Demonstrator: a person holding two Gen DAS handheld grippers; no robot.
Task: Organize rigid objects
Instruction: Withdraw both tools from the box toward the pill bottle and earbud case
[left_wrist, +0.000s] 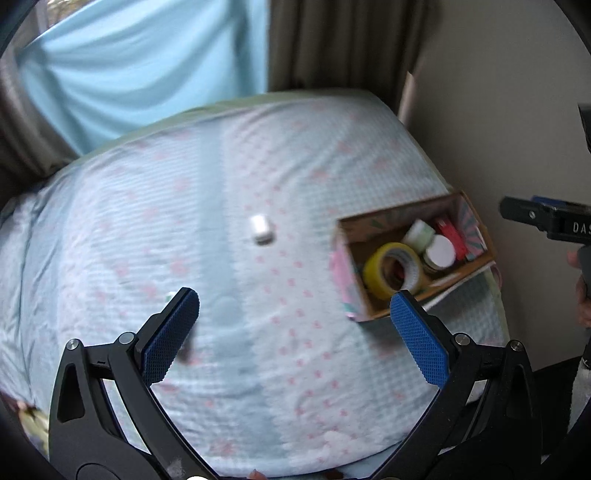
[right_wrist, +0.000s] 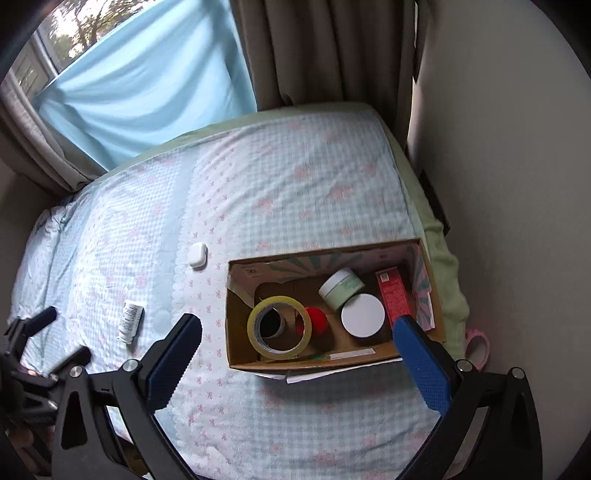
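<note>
A cardboard box (right_wrist: 236, 354) sits on the bed at the right. It holds a yellow tape roll (right_wrist: 279, 326), a red ball (right_wrist: 317, 321), a green jar (right_wrist: 341, 288), a white-lidded jar (right_wrist: 363, 315) and a red carton (right_wrist: 392, 295). A small white case (right_wrist: 197, 254) lies left of the box. A small white tube (right_wrist: 130, 320) lies further left. My right gripper (right_wrist: 297, 328) is open above the box's front. My left gripper (left_wrist: 295, 306) is open and empty above the bed, with the case (left_wrist: 261, 229) ahead and the box (left_wrist: 354, 295) to its right.
The bed has a light blue checked sheet (right_wrist: 295, 184). A blue cloth (right_wrist: 147, 85) and brown curtains (right_wrist: 332, 48) hang behind it. A wall (right_wrist: 517, 184) runs along the right edge. A pink tape roll (right_wrist: 478, 345) lies beside the bed's right edge.
</note>
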